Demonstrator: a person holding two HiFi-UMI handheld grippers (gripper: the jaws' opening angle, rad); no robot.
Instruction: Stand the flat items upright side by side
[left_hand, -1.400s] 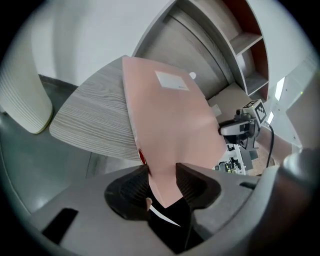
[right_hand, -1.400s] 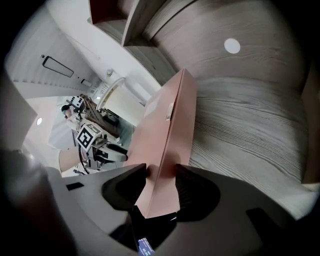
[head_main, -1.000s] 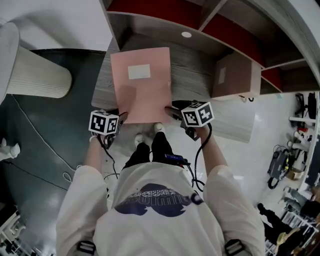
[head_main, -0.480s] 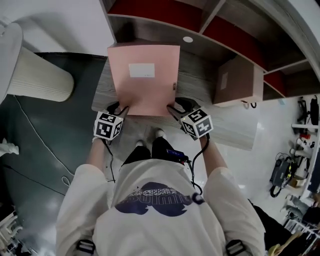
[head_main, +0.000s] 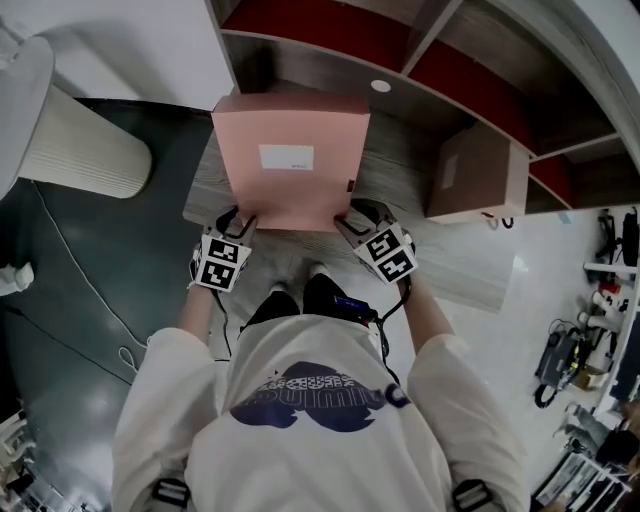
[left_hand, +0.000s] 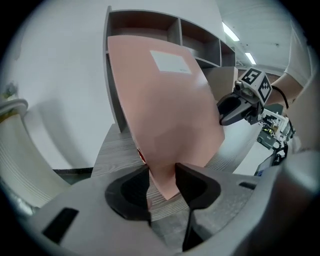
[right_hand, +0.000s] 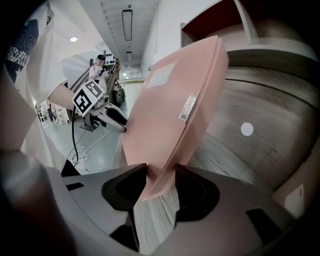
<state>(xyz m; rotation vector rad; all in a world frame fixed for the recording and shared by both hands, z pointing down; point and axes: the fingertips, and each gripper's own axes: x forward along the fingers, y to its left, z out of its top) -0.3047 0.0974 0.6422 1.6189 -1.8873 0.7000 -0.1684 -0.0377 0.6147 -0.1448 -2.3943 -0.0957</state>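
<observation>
A flat pink file box (head_main: 290, 160) with a white label is tilted up over the wooden desk (head_main: 400, 165), its far edge raised and its near edge low. My left gripper (head_main: 243, 222) is shut on its near left corner, and my right gripper (head_main: 348, 218) on its near right corner. In the left gripper view the box's corner (left_hand: 167, 125) sits pinched between the left gripper's (left_hand: 162, 182) jaws. The right gripper view shows the box's edge (right_hand: 175, 115), with a small metal clasp, clamped in the right gripper (right_hand: 160, 187). A second pinkish box (head_main: 470, 170) stands upright at the right.
Shelf compartments with red back panels (head_main: 300, 20) rise behind the desk. A white ribbed cylinder (head_main: 80, 150) stands on the dark floor at the left. Cables trail on the floor (head_main: 80, 290). Equipment clutters the far right (head_main: 590, 350).
The pink box has swung from lying almost flat to steeply tilted, its far edge rising. Both grippers have rolled with it and drawn slightly closer to the desk edge.
</observation>
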